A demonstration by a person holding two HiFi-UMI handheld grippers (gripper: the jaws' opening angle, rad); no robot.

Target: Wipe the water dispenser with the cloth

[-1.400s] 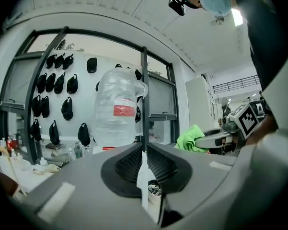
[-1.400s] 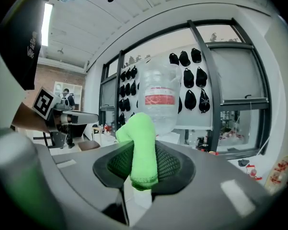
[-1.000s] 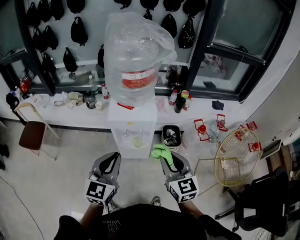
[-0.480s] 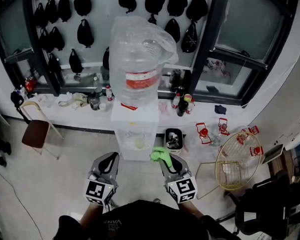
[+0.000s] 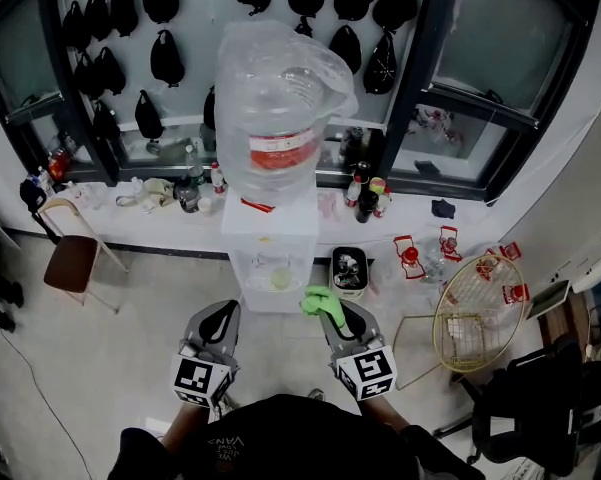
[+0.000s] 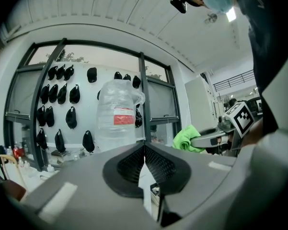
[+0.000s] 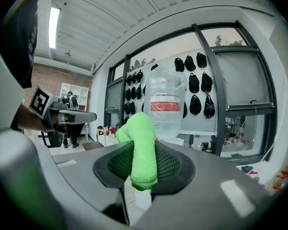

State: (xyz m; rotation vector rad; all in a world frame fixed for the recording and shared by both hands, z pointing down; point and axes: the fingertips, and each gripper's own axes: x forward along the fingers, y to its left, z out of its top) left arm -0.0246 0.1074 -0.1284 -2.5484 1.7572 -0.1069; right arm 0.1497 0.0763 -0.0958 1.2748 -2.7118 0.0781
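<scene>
A white water dispenser [image 5: 271, 240] stands by the window ledge, topped by a big clear bottle [image 5: 275, 108] with a red label under a plastic bag. My right gripper [image 5: 334, 314] is shut on a bright green cloth [image 5: 321, 301], held just right of the dispenser's lower front; the cloth [image 7: 141, 150] sticks up between the jaws in the right gripper view. My left gripper [image 5: 218, 324] is shut and empty, its jaws having just closed, a little short of the dispenser's left side. In the left gripper view the jaws meet with nothing in them, and the bottle [image 6: 117, 118] is ahead.
Bottles and small items line the white ledge [image 5: 130, 218]. A brown chair [image 5: 68, 264] stands at the left. A dark bin [image 5: 347, 271] sits right of the dispenser, and a gold wire chair [image 5: 472, 318] stands further right. Black bags [image 5: 166, 58] hang on the wall.
The view has shifted slightly; both grippers stay in front of the dispenser. The green cloth stays held in the right gripper.
</scene>
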